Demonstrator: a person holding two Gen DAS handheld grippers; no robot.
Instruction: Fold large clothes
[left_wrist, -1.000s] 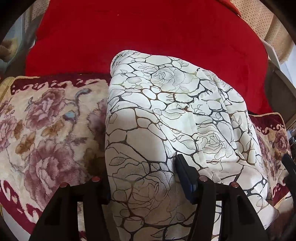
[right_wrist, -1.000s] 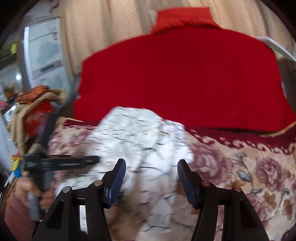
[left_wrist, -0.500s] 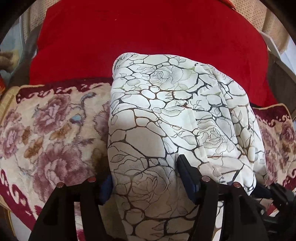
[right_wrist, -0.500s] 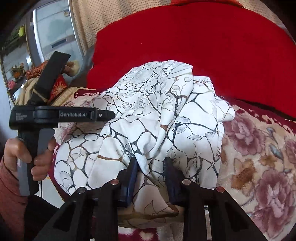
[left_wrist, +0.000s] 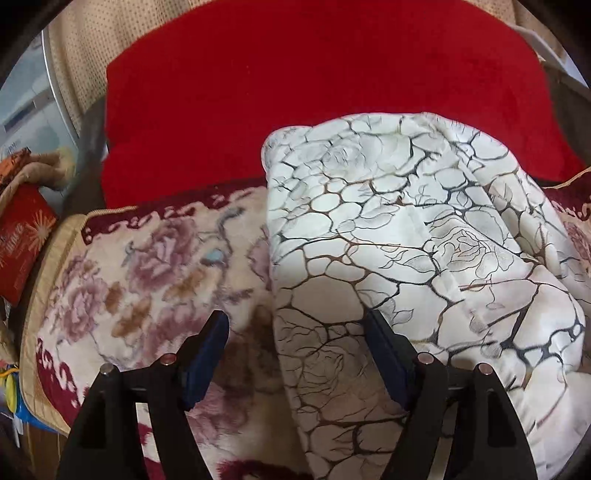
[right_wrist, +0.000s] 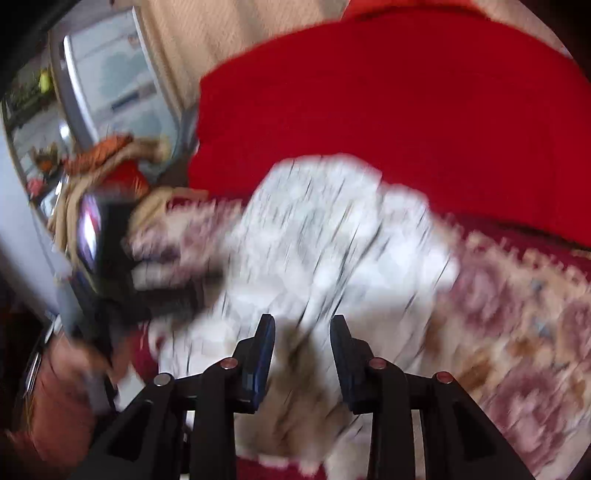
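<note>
- The white rose-print garment (left_wrist: 399, 236) lay in a folded bundle on the floral blanket (left_wrist: 140, 273), its far edge against the red cushion (left_wrist: 295, 92).
- The left gripper (left_wrist: 295, 354) stood spread and was opening wider — the bundle's near-left edge sat between the jaws, and the left pad was clear of it.
- The right gripper (right_wrist: 302, 354) was partly apart and opening; through the blur, cloth lay between its fingers, seemingly unpinched.
- Judgement: a fold had just been laid and was being let go — the next move called for finding fresh edges for another fold, or pressing the bundle flat.
</note>
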